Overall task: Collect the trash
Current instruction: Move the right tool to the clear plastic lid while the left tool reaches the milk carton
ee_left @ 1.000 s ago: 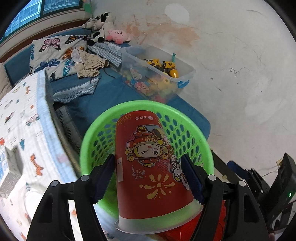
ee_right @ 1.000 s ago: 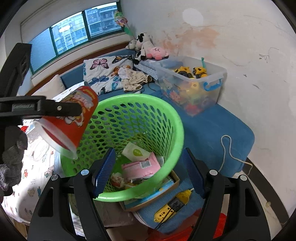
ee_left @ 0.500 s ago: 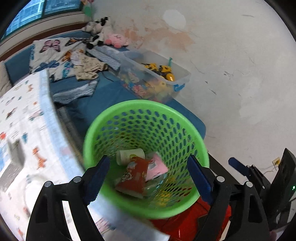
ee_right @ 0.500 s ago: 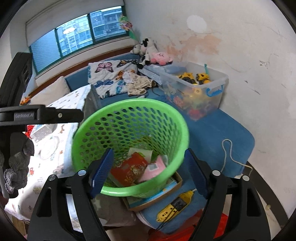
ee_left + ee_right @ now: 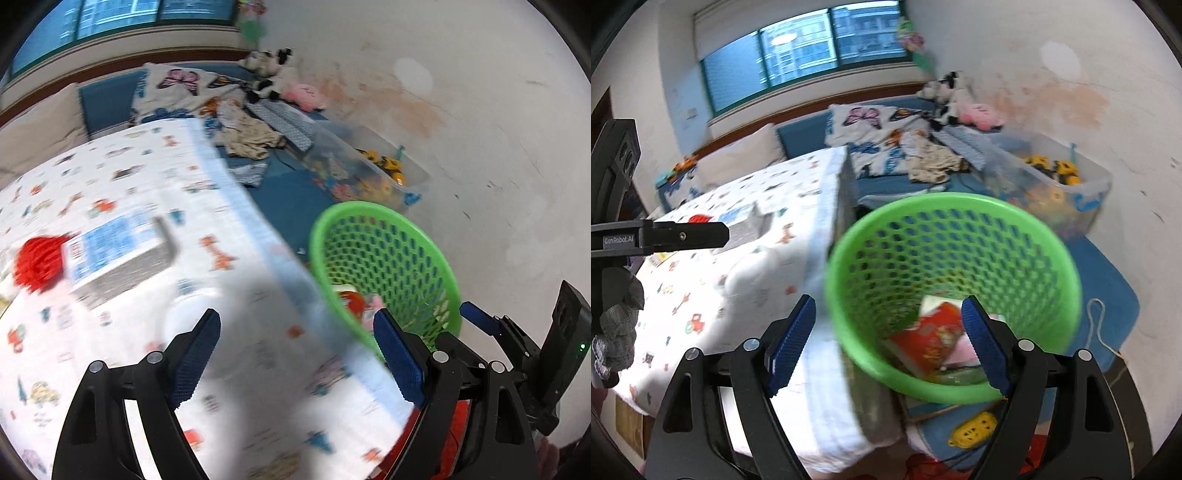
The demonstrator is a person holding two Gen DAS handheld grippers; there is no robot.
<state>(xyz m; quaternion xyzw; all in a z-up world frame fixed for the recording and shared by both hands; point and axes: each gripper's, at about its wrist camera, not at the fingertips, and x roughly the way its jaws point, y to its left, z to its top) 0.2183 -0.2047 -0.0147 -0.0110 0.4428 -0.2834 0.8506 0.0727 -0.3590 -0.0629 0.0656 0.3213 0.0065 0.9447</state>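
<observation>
The red paper cup (image 5: pixel 931 341) lies on its side at the bottom of the green mesh basket (image 5: pixel 1067 280), among other discarded items: a pink packet (image 5: pixel 964 350) beside it and a white item (image 5: pixel 932 302) behind it. In the left wrist view, only a small red part of the cup (image 5: pixel 351 301) shows through the basket (image 5: pixel 436 258) opening.

The basket stands just beside the edge of the bed, which is covered with a white cartoon-print sheet (image 5: pixel 122 192). On the sheet lie a blue-and-white box (image 5: pixel 110 251) and, touching its end, a red fuzzy object (image 5: pixel 37 262); both are blurred.

My left tongs (image 5: pixel 297 358) hang over the sheet with the jaws wide and nothing between the blue pads. My right tongs (image 5: pixel 888 341) point down at the basket; the jaws are opening, and no object sits between the pads. The near basket rim appears between them in the frame but lies beyond the tips.

Behind the basket, a clear storage bin (image 5: pixel 1082 192) of toys rests on a blue mat (image 5: pixel 1108 273) against the wall. Plush toys (image 5: pixel 964 107) and a butterfly-print pillow (image 5: pixel 871 125) sit below the window (image 5: pixel 798 55).
</observation>
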